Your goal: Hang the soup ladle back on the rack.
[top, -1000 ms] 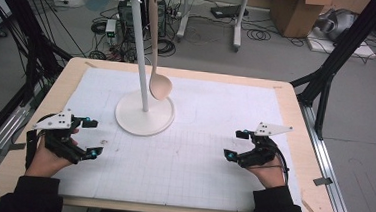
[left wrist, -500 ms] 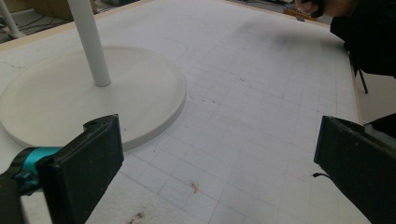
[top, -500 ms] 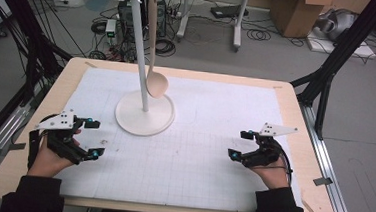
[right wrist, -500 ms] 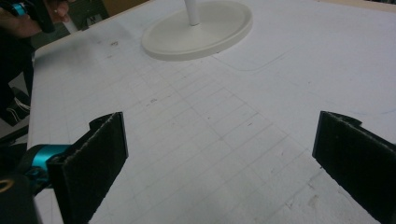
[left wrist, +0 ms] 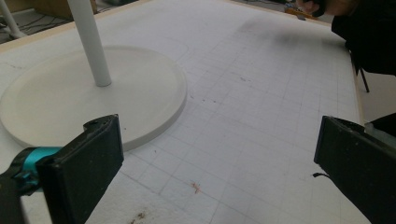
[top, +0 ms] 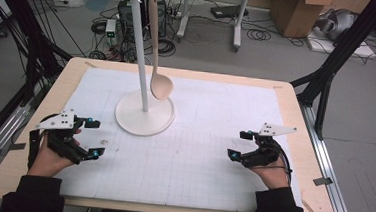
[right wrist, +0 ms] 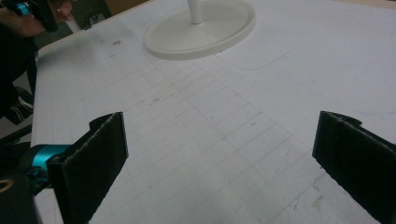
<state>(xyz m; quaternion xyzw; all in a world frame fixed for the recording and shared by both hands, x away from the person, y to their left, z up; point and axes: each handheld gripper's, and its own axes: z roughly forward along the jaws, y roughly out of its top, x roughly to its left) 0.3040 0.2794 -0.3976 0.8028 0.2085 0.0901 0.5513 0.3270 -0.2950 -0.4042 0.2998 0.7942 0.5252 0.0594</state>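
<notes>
- The wooden spoon [top: 158,64] hangs from a hook at the top of the white stand [top: 140,52], bowl down, its bowl just above the stand's round base [top: 144,117] and close beside the pole.
- Judging by this, the spoon is either already hung or not yet taken down; nothing else lies loose on the counter [top: 285,113] that would need handling, so the work looks to be at a resting point.
- The left claw [top: 92,138] rests low at the near left of the white gridded mat [top: 203,152], its jaws wide apart and holding nothing; in the left gripper view the base [left wrist: 70,102] lies just ahead of it.
- The right claw [top: 237,145] sits at the near right, jaws likewise spread and empty, well apart from the stand; the right gripper view shows the base [right wrist: 201,30] farther off across the mat.
- Both claws are well apart from the spoon, so any reach to it is wholly still to do.
- Nothing on the mat stands between either claw and the stand; the pole itself is the one thing a claw could knock when reaching for the spoon.
- Beyond the counter, the floor carries cables, cardboard boxes [top: 295,11] and dark frame legs, none in the way.
</notes>
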